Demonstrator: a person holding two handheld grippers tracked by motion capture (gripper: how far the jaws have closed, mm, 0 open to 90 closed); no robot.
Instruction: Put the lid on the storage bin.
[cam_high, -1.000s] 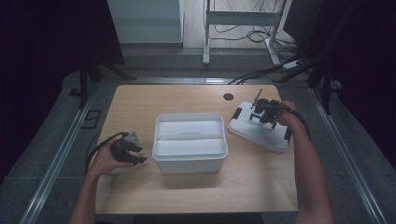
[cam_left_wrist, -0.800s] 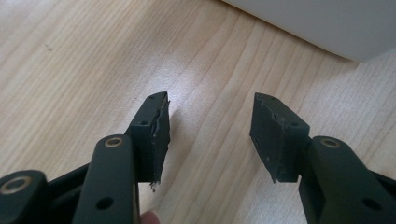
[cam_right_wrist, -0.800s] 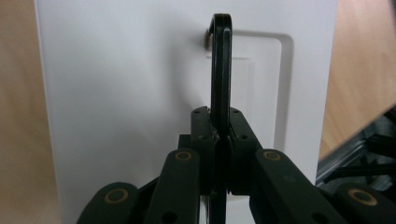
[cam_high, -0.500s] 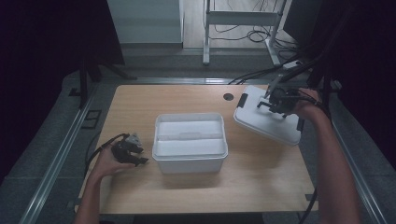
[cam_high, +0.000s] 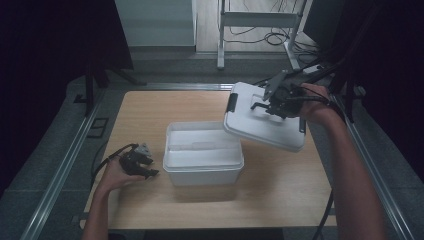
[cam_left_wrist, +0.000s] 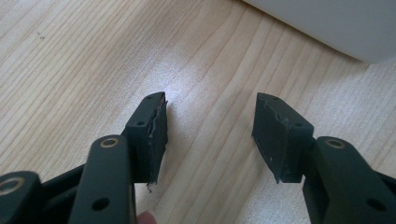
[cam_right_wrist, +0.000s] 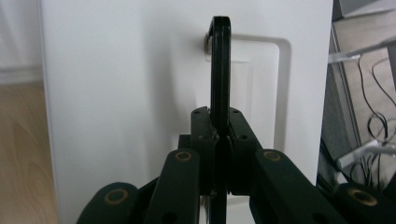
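A white open bin (cam_high: 172, 150) stands in the middle of the wooden table (cam_high: 280, 195). Its white lid (cam_high: 260, 125) hangs tilted in the air above the bin's far right corner, with black latches at both ends. My right gripper (cam_high: 272, 102) is shut on the lid's thin black handle (cam_right_wrist: 220, 60), which rises upright from between the jaws against the lid (cam_right_wrist: 116, 93). My left gripper (cam_high: 145, 167) rests low on the table just left of the bin, open, with bare wood between its pads (cam_left_wrist: 154, 130). A corner of the bin (cam_left_wrist: 336, 23) shows beyond them.
A metal stand (cam_high: 250, 20) and loose cables (cam_high: 270, 37) lie on the floor behind the table. Metal rails (cam_high: 60, 170) run along both sides of the table. Bare wood lies to the right of the bin and in front of it.
The right gripper has lifted the lid off the table at the right, raising it and swinging it toward the bin. The left gripper has stayed in place.
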